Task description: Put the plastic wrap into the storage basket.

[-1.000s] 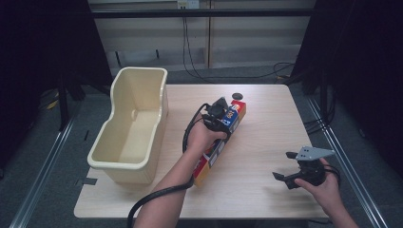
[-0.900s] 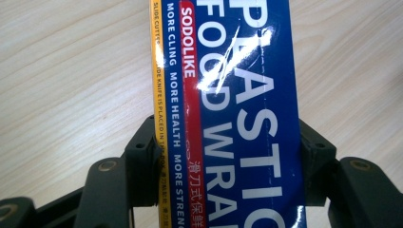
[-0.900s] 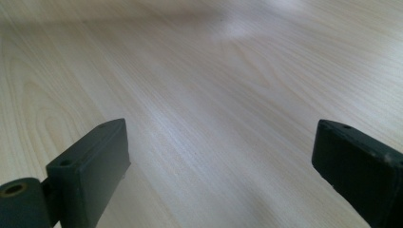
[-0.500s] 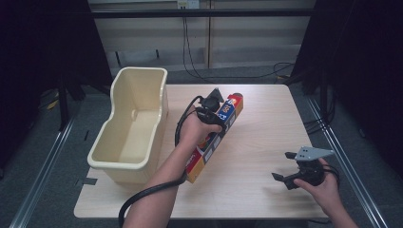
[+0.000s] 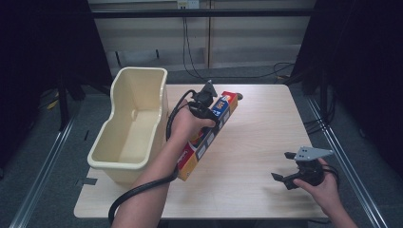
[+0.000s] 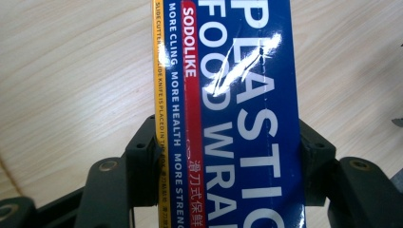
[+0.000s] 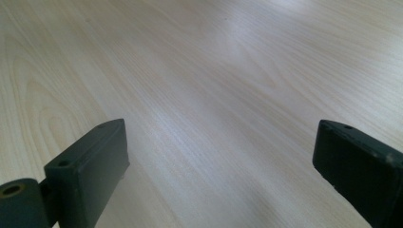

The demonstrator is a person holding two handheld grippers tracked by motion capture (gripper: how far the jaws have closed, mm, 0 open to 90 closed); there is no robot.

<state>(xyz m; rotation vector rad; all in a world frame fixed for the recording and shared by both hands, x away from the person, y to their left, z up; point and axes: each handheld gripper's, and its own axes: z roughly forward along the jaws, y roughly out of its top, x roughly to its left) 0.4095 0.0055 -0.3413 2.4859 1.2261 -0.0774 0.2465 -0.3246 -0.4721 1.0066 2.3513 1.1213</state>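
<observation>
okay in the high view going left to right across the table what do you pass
Cream tub → plastic wrap box held in the left tool → bare table → right tool, open, in the person's hand.

A cream plastic tub (image 5: pixel 130 126) stands at the left edge of a pale wooden table (image 5: pixel 256 137). Black cables (image 5: pixel 190 52) trail across the floor beyond.

A long, narrow box (image 5: pixel 209 135) of plastic food wrap, mostly blue with a red stripe, a yellow edge and white lettering reading "PLASTIC FOOD WRAP" and "SODOLIKE". It lies slantwise above the light wooden table, its far end pointing away and to the right, its near end lower, just beside the cream bin. It is clamped across its width.
</observation>
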